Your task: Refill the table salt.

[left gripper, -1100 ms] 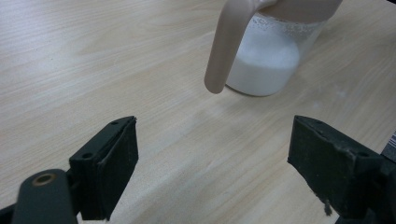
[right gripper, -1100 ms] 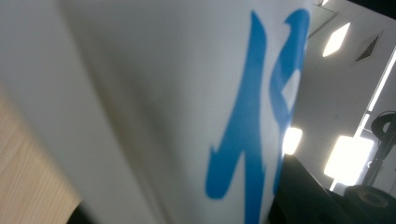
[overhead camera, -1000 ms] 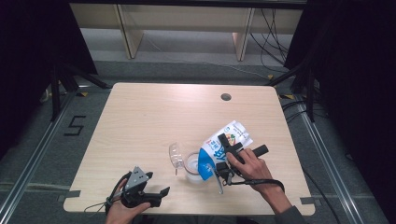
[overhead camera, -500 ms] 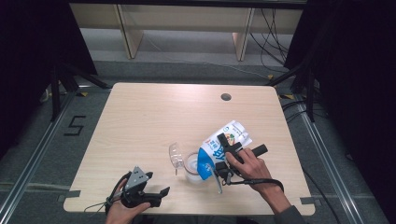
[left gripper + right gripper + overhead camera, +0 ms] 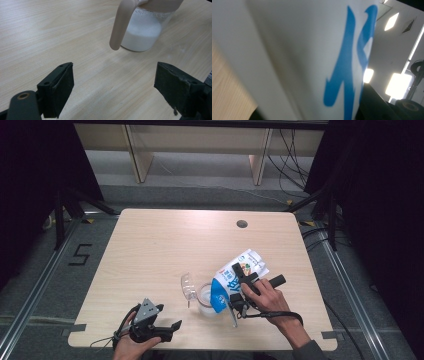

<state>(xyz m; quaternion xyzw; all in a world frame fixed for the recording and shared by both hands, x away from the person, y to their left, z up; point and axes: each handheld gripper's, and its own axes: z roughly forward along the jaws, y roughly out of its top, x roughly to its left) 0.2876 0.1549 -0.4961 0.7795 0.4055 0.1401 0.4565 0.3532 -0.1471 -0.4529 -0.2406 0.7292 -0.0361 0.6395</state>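
- A wooden table (image 5: 165, 250) is seen from above, with a person's two forearms entering from the near edge.
- A white and blue milk carton (image 5: 235, 277) is held tilted over a clear jug (image 5: 205, 295) near the table's right front, its lower end down at the jug's mouth.
- The carton is pinched by the right gripper (image 5: 242, 290); in the right gripper view the carton's white wall with blue print (image 5: 312, 62) lies close against the camera, with a dark jaw beside it.
- Compared with the pictures from a second before, nothing has shifted: carton, jug and both hands are found in the same places, and the grip has not loosened.
- The pour is therefore judged to be under way and held steady, not being started or ended.
- In the left gripper view the jug is shown partly filled with white milk (image 5: 143, 35), with its pale handle (image 5: 121, 25) curving down on the near side.
- The left gripper (image 5: 150, 327) rests at the table's front left, well apart from the jug; its jaws are spread wide with only bare tabletop between them.
- The jug is not braced by anything, so a knock from the carton could shift it.
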